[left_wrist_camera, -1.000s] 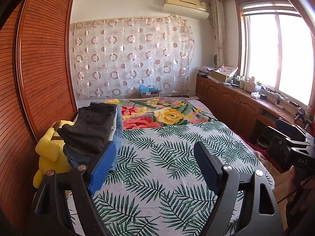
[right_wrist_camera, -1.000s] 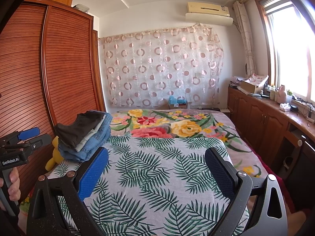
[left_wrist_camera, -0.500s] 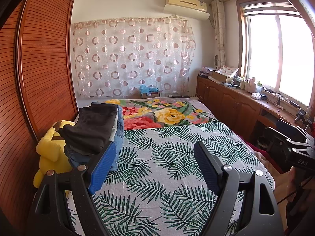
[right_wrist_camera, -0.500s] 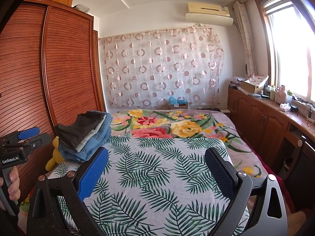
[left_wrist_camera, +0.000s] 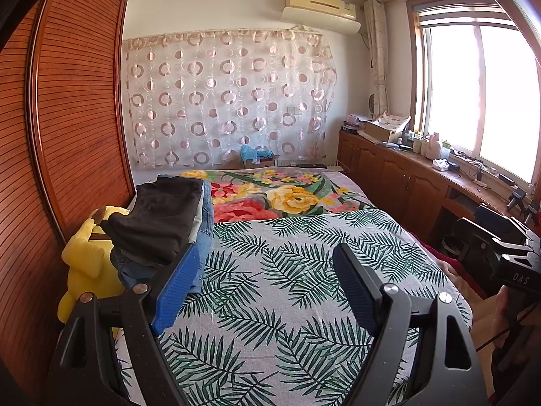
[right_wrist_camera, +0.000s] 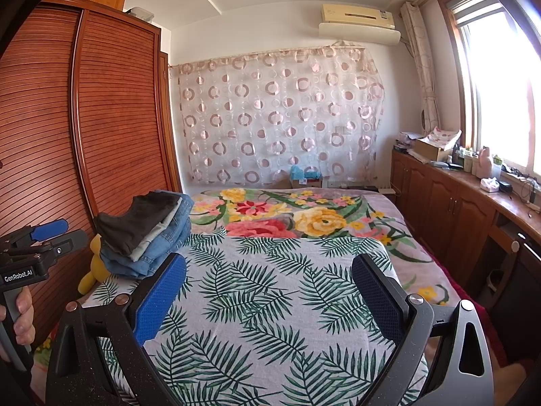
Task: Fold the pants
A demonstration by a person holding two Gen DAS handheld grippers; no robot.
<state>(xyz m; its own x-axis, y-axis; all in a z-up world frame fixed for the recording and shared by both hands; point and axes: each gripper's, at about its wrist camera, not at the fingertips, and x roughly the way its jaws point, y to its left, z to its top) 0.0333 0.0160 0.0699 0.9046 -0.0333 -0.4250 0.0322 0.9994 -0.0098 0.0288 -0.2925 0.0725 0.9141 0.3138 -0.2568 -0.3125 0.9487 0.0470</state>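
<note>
A stack of folded pants point(left_wrist_camera: 162, 223) lies at the bed's left edge, dark pair on top, blue jeans beneath; it also shows in the right wrist view point(right_wrist_camera: 145, 233). My left gripper point(left_wrist_camera: 267, 291) is open and empty, held above the leaf-print bedspread point(left_wrist_camera: 287, 270), its left finger just in front of the stack. My right gripper point(right_wrist_camera: 270, 294) is open and empty above the same spread point(right_wrist_camera: 263, 291). The left gripper's body point(right_wrist_camera: 30, 257) shows at the right wrist view's left edge, held in a hand.
A yellow plush toy point(left_wrist_camera: 88, 267) sits beside the stack against the wooden wardrobe point(left_wrist_camera: 67, 135). A floral blanket point(left_wrist_camera: 277, 196) covers the far half of the bed. Wooden cabinets point(left_wrist_camera: 405, 182) with clutter run under the window on the right.
</note>
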